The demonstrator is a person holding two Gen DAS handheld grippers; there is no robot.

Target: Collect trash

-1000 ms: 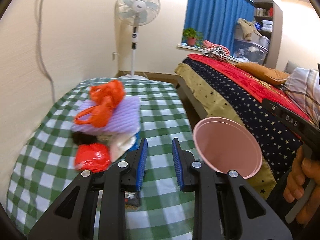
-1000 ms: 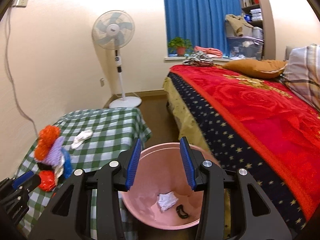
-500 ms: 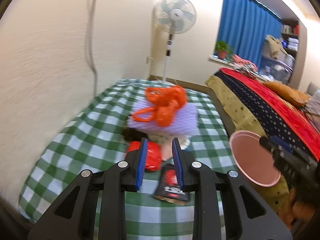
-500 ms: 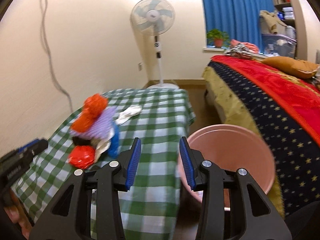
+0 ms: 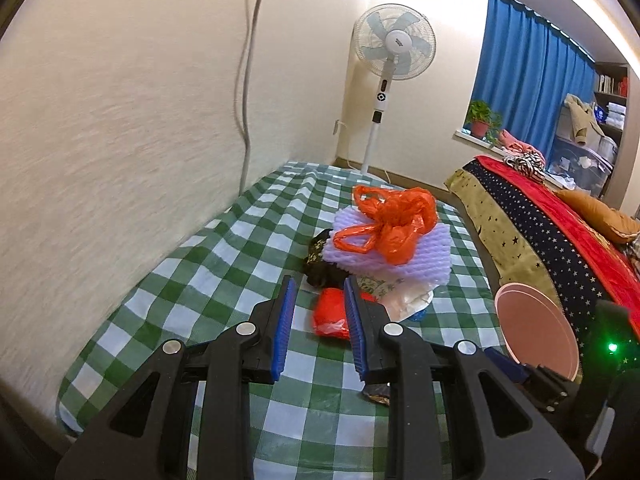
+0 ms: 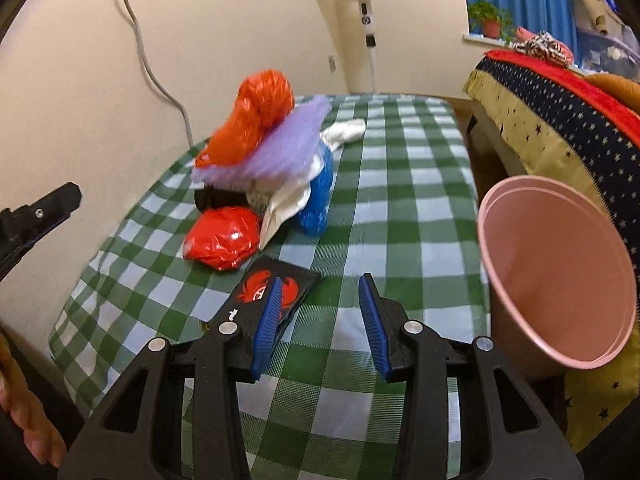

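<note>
Both grippers have swung away from the pink bin and now face the heap on the checked table, closer than half a second ago. Nearest the right gripper [image 6: 320, 320], whose jaws stand apart with nothing between them, a flat black packet [image 6: 276, 292] printed with a red crab lies on the green checked tablecloth [image 6: 400, 240], partly under the left blue pad at about 11 o'clock. It looks like the easiest next pick, being loose and at the pile's near edge.

At 3 o'clock in that view the pink bin [image 6: 560, 280] stands just beside the table's edge, mouth tilted toward the camera, presumably kept close so each item drops in with a short carry.

The left gripper [image 5: 318, 328] also has its jaws apart and empty, aimed at a crumpled red wrapper [image 5: 330, 314] at 12 o'clock between the blue pads. Beyond it sits the stacked trash: a white wrapper [image 5: 408, 300], something dark [image 5: 320, 268], a purple foam sheet [image 5: 400, 256], and an orange plastic bag [image 5: 396, 220] on top. A blue object [image 6: 320, 196] shows on the pile's right side.

Farther off stand a pedestal fan [image 5: 394, 44], blue curtains [image 5: 532, 80] and a bed [image 5: 560, 232].
</note>
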